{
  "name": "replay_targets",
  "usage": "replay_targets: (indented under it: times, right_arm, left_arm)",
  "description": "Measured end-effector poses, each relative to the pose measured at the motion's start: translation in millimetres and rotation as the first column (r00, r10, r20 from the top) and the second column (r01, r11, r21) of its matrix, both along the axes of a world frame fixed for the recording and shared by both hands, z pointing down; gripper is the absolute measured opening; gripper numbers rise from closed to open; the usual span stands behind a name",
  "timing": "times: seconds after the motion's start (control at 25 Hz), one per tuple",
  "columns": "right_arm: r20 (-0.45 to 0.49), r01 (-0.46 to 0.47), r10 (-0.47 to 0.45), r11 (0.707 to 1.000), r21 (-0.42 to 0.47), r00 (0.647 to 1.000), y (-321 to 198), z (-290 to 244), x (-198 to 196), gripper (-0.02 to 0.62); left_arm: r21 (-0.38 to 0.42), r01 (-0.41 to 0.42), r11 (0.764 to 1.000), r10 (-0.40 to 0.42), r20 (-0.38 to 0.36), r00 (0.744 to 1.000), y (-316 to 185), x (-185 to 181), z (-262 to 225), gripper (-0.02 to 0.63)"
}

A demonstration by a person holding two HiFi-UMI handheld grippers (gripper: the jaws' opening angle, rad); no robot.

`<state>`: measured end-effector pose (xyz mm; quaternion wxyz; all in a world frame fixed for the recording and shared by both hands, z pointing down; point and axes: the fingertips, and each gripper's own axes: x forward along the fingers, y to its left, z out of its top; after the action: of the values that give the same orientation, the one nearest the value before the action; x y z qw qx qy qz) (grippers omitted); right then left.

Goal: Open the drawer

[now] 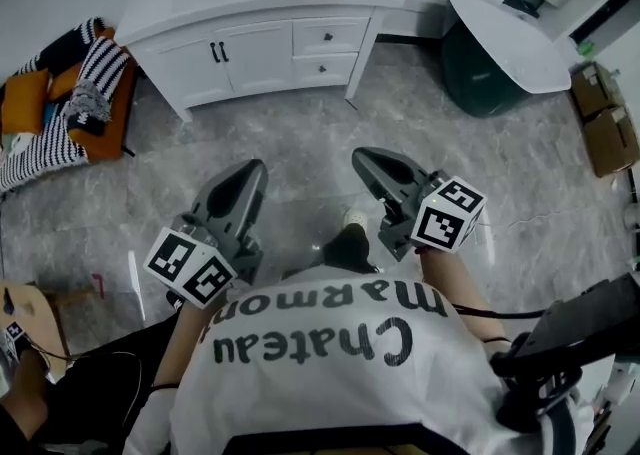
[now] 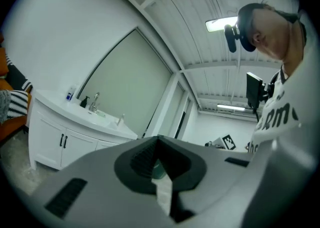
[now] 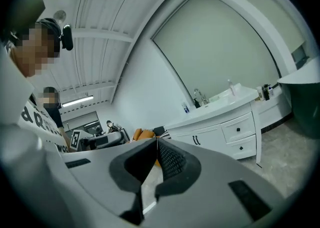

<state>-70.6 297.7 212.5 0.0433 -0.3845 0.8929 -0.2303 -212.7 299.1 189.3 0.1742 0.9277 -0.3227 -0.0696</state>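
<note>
Not begun: I hold left claw [image 1: 248,178] and right claw [image 1: 366,159] pinched together, empty, with drawers [image 1: 330,39] at 12 o'clock closed, well apart.

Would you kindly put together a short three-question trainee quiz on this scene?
1. True or false: the right hand-held gripper is holding something.
2. How many drawers does the white vanity show in the head view? A) one B) two C) four
3. Fill in the blank: both drawers are currently ___ (open or closed).

Key:
1. False. Its jaws are together with nothing between them.
2. B. Two drawers, stacked to the right of the two doors.
3. Closed.
</note>
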Motion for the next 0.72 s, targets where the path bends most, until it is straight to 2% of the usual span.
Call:
replay_targets:
  times: [0.08, 0.28, 0.44, 0.6, 0.72]
  right_arm:
    - [-0.016, 0.015, -0.015, 1.000, -0.025, 1.000, -15, 6, 9, 0.012]
    - [-0.032, 0.054, -0.057, 0.995, -0.086, 0.998, -57, 18, 41, 0.012]
    - [-0.059, 0.071, -0.075, 0.995, -0.072, 0.995, -91, 18, 70, 0.012]
    - [-0.072, 0.087, -0.093, 0.993, -0.077, 0.993, -120, 24, 106, 0.012]
    - [-0.066, 0.095, -0.100, 0.992, -0.079, 0.993, -141, 27, 130, 0.012]
  left_arm:
    - [-0.007, 0.019, 1.000, -0.019, -0.004, 1.000, -13, 9, 1, -0.009]
    - [-0.072, 0.006, 0.997, -0.001, 0.067, 0.998, -45, 47, 15, -0.009]
    - [-0.083, 0.077, 0.994, -0.069, 0.095, 0.993, -82, 74, 23, -0.009]
    - [-0.120, 0.131, 0.984, -0.126, 0.050, 0.991, -116, 100, 28, -0.009]
    - [-0.144, 0.166, 0.976, -0.160, 0.049, 0.986, -132, 118, 32, -0.009]
